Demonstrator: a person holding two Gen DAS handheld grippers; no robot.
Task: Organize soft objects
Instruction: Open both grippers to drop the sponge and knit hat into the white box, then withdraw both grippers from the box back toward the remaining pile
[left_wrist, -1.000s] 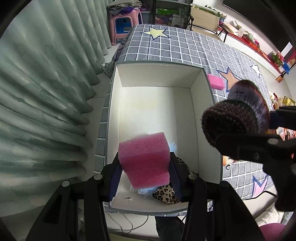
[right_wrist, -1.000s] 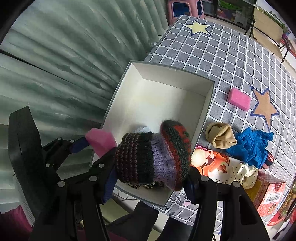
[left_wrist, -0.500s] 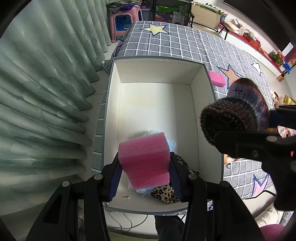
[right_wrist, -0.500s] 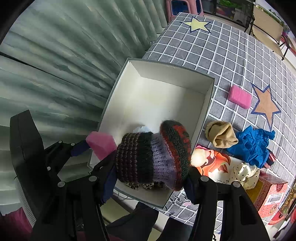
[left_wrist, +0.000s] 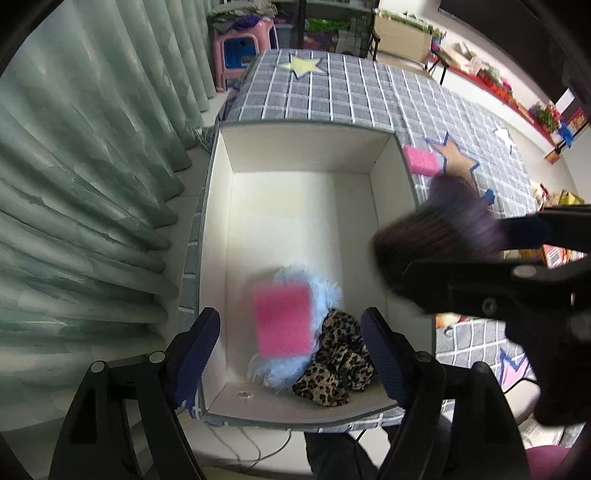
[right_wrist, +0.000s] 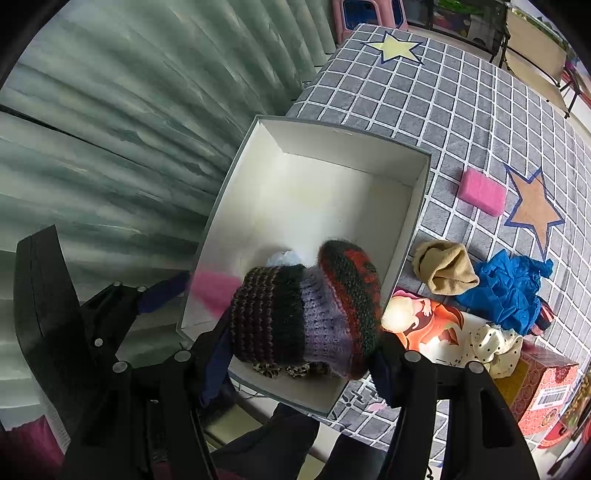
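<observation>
The far half of your white open box (left_wrist: 295, 206) is bare, so a claw fits there. Near you, a blurred pink foam block (left_wrist: 282, 319), blue fluffy toy (left_wrist: 325, 295) and leopard-print cloth (left_wrist: 340, 365) fill it.

The box (right_wrist: 421, 173) sits on the surface (right_wrist: 443, 92), its left side near the curtain (left_wrist: 92, 166); inside, at the near end, a sponge (left_wrist: 282, 319) is above a fluffy item (left_wrist: 325, 291), with a spotted cloth (left_wrist: 336, 365) just right of it; right of the box lie a second sponge (right_wrist: 482, 192), a sock (right_wrist: 445, 266) nearer, then crumpled cloth (right_wrist: 509, 288); nearer again lie a picture book (right_wrist: 432, 325) and a carton (right_wrist: 543, 387).
</observation>
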